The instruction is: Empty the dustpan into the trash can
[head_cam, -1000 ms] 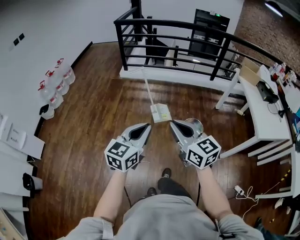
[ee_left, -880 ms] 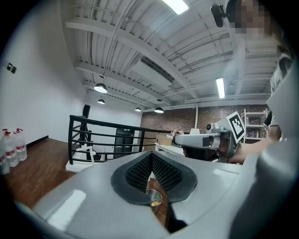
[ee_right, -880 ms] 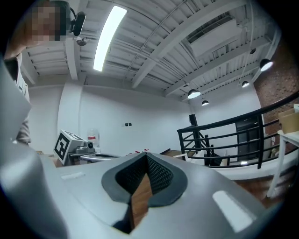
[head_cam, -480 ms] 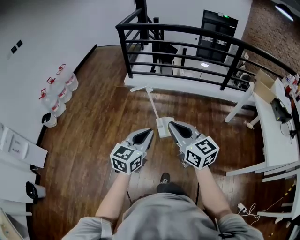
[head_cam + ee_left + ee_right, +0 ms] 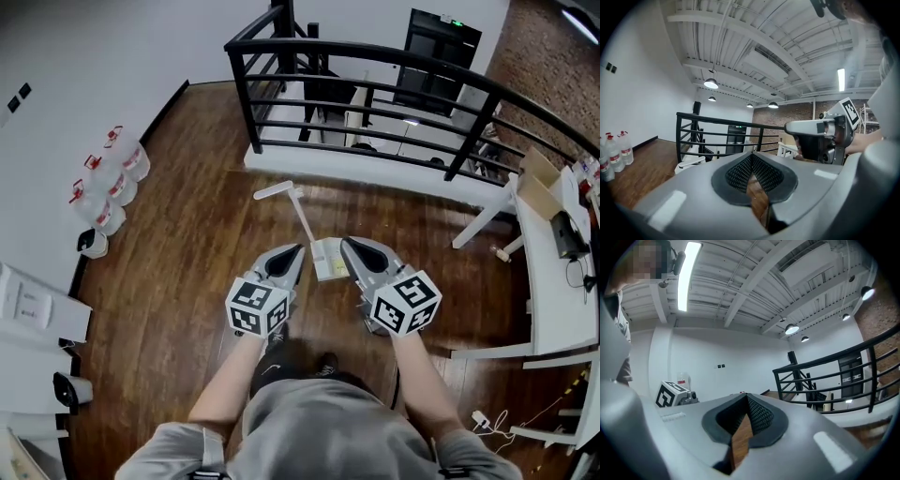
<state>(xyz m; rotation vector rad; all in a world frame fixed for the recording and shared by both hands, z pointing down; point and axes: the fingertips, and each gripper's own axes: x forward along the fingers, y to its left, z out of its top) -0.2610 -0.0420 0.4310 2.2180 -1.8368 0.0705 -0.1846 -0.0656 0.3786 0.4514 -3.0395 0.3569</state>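
From my head one camera looks steeply down on my left gripper (image 5: 296, 250), my right gripper (image 5: 346, 244) and the wooden floor (image 5: 187, 234), while each gripper's own camera sits close behind its jaws, looking about level, and all three catch the black railing (image 5: 247, 98)

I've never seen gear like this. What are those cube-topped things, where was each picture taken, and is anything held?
No robot: a person holds two grey hand tools, each ending in a two-jaw claw, the left claw and the right claw. The marker cubes belong to them. One picture comes from a head camera looking down; the others from cameras riding on each claw. Both claws are shut and empty. A white long-handled dustpan lies on the brown wooden floor beyond them.
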